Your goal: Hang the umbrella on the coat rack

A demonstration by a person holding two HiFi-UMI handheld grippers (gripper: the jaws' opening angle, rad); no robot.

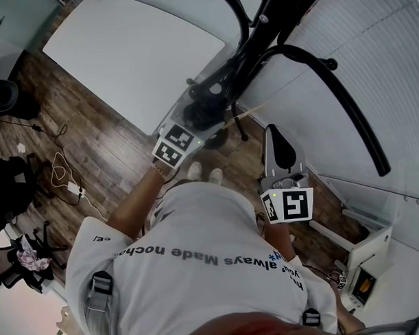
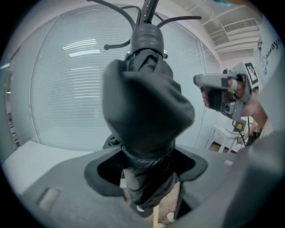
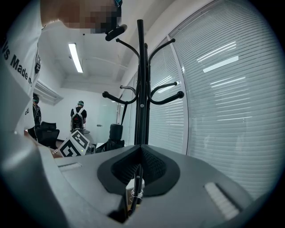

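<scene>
Kid: Umbrella (image 2: 147, 111), where is it?
Friend: It is right up by the coat rack (image 3: 140, 89). It is black and folded up. It sits between the jaws of the left gripper (image 2: 146, 165), and its top end points up at the hooks.
Kid: Is it hanging on a hook?
Friend: I cannot tell. The top of it is in front of the pole, so that bit is hidden.
Kid: Are the left jaws squeezing it?
Friend: No. They are wide apart. The umbrella stands in the middle, and there is dark room on each side of it.
Kid: What about the right gripper (image 3: 141, 152)?
Friend: Its jaws are together and nothing is in them. It points at the pole of the rack and does not touch the umbrella.
Kid: What is the rack like?
Friend: It is a tall black pole with bent arms that have round knobs at the tips. It stands close to the window blinds (image 3: 222, 89).
Kid: What else is there?
Friend: A white table (image 1: 123, 43) stands near the rack. The floor (image 1: 105, 133) is brown wood, and a white cord (image 1: 61, 170) lies on it. A person (image 3: 79, 116) stands far back in the room.
</scene>
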